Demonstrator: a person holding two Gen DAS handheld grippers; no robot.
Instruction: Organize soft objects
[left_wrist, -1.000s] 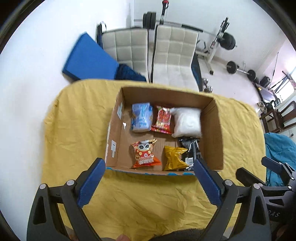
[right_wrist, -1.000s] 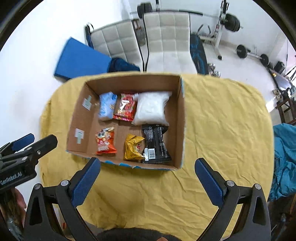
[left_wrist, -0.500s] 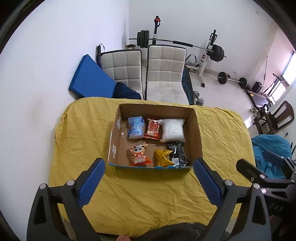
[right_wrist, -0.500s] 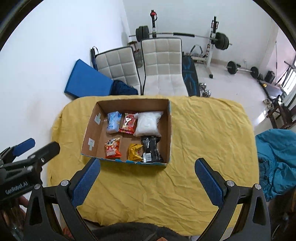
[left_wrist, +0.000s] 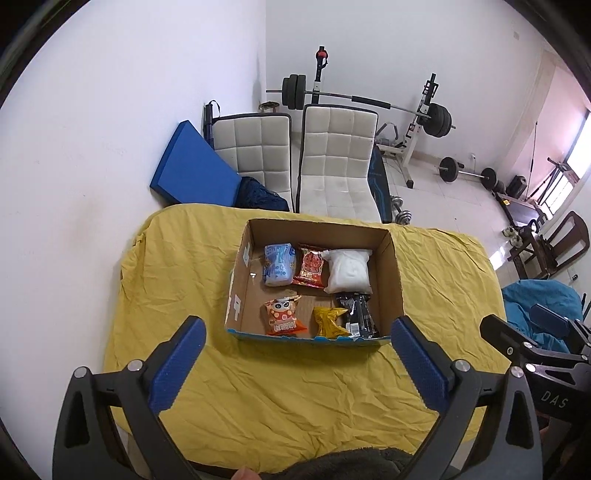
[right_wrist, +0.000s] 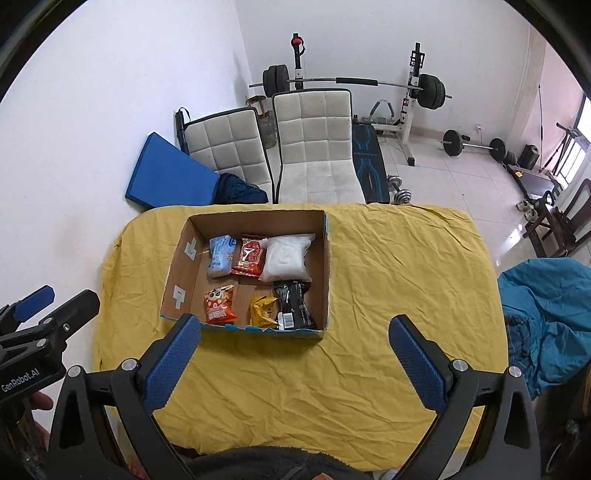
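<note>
An open cardboard box (left_wrist: 392, 273) (right_wrist: 327, 266) sits on the yellow-covered table (left_wrist: 295, 387) (right_wrist: 399, 280). Inside lie a light blue pack (left_wrist: 279, 265) (right_wrist: 221, 255), a red snack bag (left_wrist: 310, 265) (right_wrist: 250, 256), a white bag (left_wrist: 349, 271) (right_wrist: 286, 257), an orange snack bag (left_wrist: 283, 316) (right_wrist: 219, 304), a yellow bag (left_wrist: 328, 321) (right_wrist: 263, 311) and a black pack (left_wrist: 358, 314) (right_wrist: 295, 304). My left gripper (left_wrist: 295, 360) and right gripper (right_wrist: 293, 354) are both open and empty, held high above the near side of the table, well back from the box.
Two white padded chairs (left_wrist: 336, 166) (right_wrist: 314, 147) stand behind the table, with a blue mat (left_wrist: 192, 173) against the wall. A barbell rack (right_wrist: 413, 96) and weights are further back. A teal cloth (right_wrist: 546, 314) lies at the right.
Both grippers have pulled up and back from the box, so the box looks smaller and more of the room shows. The items in the box have not moved.
</note>
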